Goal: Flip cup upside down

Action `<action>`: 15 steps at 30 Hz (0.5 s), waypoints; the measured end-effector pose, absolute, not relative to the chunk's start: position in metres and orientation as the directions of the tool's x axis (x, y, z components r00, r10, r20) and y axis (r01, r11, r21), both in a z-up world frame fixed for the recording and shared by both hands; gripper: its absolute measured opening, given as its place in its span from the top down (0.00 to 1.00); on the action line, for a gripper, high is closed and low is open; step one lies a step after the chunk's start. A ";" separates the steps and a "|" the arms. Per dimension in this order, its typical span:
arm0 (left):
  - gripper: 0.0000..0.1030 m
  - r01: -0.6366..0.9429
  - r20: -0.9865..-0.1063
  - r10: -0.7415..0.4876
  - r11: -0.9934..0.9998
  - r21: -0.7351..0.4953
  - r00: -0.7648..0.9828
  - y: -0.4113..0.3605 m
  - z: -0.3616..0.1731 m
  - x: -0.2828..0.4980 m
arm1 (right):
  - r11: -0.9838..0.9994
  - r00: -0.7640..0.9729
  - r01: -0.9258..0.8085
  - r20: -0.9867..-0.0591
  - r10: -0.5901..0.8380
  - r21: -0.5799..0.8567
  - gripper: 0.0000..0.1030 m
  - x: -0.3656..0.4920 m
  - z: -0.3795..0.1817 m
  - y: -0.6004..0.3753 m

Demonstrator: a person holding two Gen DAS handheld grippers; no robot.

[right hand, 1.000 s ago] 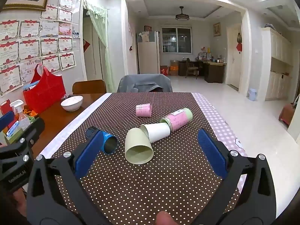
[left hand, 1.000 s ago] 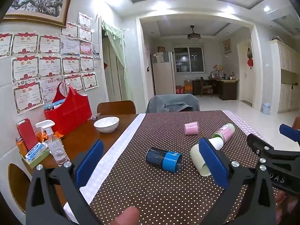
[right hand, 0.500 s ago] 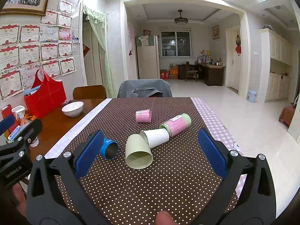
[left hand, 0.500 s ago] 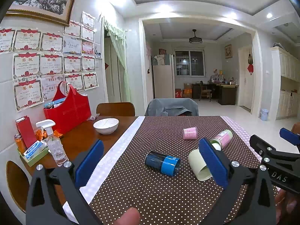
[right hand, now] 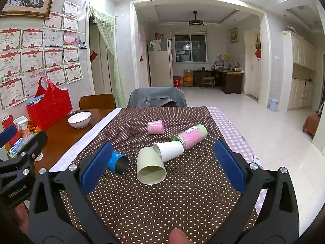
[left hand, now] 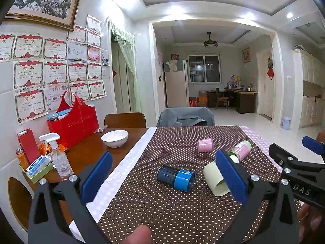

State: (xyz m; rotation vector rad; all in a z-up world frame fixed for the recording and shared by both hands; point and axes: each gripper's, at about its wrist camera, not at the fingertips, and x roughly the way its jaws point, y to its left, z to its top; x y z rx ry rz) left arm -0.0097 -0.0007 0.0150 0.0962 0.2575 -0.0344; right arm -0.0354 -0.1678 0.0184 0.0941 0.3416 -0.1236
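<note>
Several cups lie on their sides on the brown dotted tablecloth. A pale green cup faces me with its mouth, a white cup behind it, a pink-and-green cup further right, a small pink cup at the back, a blue cup on the left. In the left wrist view the blue cup and pale green cup lie ahead. My left gripper and right gripper are both open and empty, held above the near part of the table.
A white bowl, a red bag, a spray bottle and small boxes stand on the bare wood at the left. Two chairs stand at the far table edge. Open floor lies to the right.
Both grippers have pulled back and risen slightly, so the cups sit a little farther and lower in view. The cups have not moved.
</note>
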 end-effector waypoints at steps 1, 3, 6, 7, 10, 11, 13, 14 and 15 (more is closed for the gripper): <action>0.04 0.045 -0.256 -0.021 0.995 0.091 0.966 -0.001 0.015 -0.010 | 0.988 0.935 0.136 -0.340 -0.104 0.071 0.05 -0.035 0.019 -0.167; 0.04 0.044 -0.256 -0.020 0.995 0.090 0.967 0.000 0.016 -0.009 | 0.988 0.935 0.136 -0.339 -0.104 0.071 0.05 -0.034 0.020 -0.167; 0.04 0.043 -0.255 -0.018 0.995 0.091 0.967 0.000 0.016 -0.009 | 0.988 0.935 0.136 -0.340 -0.104 0.072 0.05 -0.034 0.019 -0.167; 0.04 0.042 -0.256 -0.017 0.995 0.092 0.967 0.000 0.016 -0.009 | 0.988 0.935 0.136 -0.339 -0.104 0.072 0.05 -0.034 0.020 -0.167; 0.04 0.041 -0.257 -0.016 0.995 0.092 0.966 0.001 0.016 -0.010 | 0.988 0.935 0.136 -0.339 -0.104 0.074 0.05 -0.033 0.018 -0.167; 0.04 0.041 -0.256 -0.016 0.995 0.092 0.966 0.001 0.016 -0.010 | 0.988 0.936 0.136 -0.338 -0.103 0.075 0.05 -0.033 0.017 -0.167; 0.04 0.042 -0.256 -0.017 0.995 0.092 0.967 0.002 0.016 -0.010 | 0.988 0.936 0.137 -0.335 -0.104 0.074 0.05 -0.033 0.017 -0.167; 0.04 0.042 -0.256 -0.017 0.995 0.090 0.967 0.002 0.017 -0.010 | 0.988 0.937 0.137 -0.334 -0.105 0.075 0.05 -0.033 0.017 -0.167; 0.04 0.042 -0.256 -0.018 0.995 0.087 0.966 0.002 0.017 -0.010 | 0.988 0.938 0.137 -0.332 -0.104 0.077 0.05 -0.035 0.015 -0.167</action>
